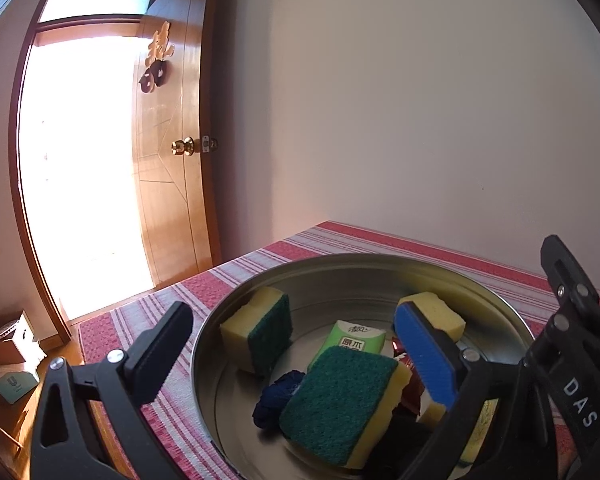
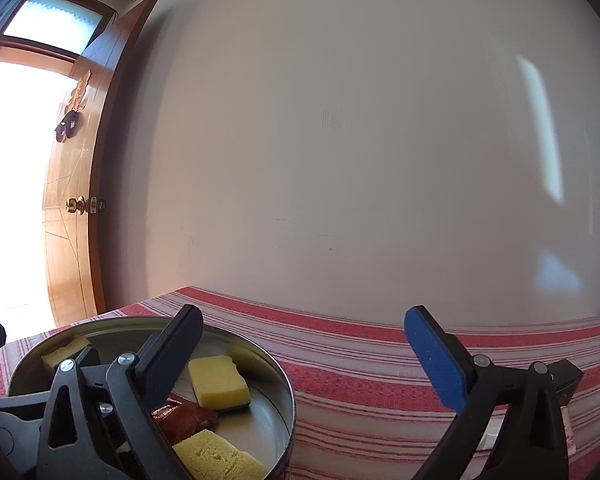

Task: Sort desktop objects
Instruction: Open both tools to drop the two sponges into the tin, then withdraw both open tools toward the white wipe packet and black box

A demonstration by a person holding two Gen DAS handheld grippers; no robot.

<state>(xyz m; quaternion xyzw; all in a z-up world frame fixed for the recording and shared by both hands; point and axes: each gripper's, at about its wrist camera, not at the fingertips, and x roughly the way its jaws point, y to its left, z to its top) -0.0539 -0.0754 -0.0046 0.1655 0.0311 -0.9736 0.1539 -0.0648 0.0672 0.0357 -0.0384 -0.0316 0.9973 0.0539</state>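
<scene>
Left claw (image 1: 296, 344) and right claw (image 2: 304, 356): both spread wide, empty. Sponges (image 1: 342, 400), light, soft, springy; pinch across the yellow foam sides. Tissue pack (image 1: 354, 340) limp. All lie in metal basin (image 1: 380, 268), near tabletop's (image 1: 228, 280) left edge.

I see my left gripper (image 1: 296, 348) spread wide over the metal basin (image 1: 364, 268). Nothing sits between its fingers. Sponges (image 1: 340, 400) lie inside.
</scene>
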